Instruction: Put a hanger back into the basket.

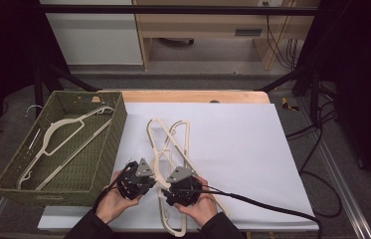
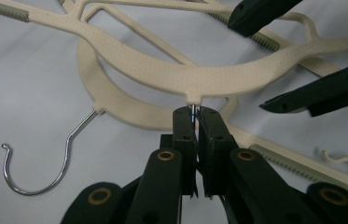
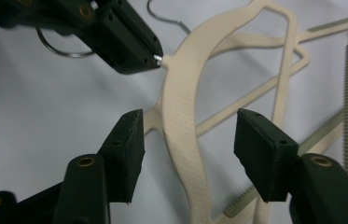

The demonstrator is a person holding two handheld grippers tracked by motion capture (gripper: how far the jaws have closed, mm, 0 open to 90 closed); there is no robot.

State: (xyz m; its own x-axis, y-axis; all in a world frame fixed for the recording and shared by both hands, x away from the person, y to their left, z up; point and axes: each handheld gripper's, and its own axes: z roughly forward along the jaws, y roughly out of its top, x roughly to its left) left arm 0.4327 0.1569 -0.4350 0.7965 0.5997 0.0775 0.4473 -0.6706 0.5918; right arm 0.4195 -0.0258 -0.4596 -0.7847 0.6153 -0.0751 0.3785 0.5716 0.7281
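Note:
Several cream plastic hangers point(image 1: 169, 137) lie overlapping on a white sheet point(image 1: 232, 144). My left gripper point(image 2: 194, 114) is shut on the short metal hook stem point(image 2: 193, 109) of the top hanger point(image 2: 176, 74), right at its neck. My right gripper point(image 3: 188, 140) stands open, its jaws straddling that hanger's shoulder arm point(image 3: 181, 102) without touching it. From above, the left gripper point(image 1: 138, 180) and right gripper point(image 1: 180, 185) sit close together near the table's front edge. In the right gripper view, the left gripper point(image 3: 155, 58) holds the stem at the upper left.
A green woven basket point(image 1: 116, 134) stands at the left and holds one cream hanger point(image 1: 58, 134). A lower hanger's wire hook point(image 2: 36, 163) lies on the sheet to the left of my left gripper. A black cable point(image 1: 262, 204) trails right across the sheet.

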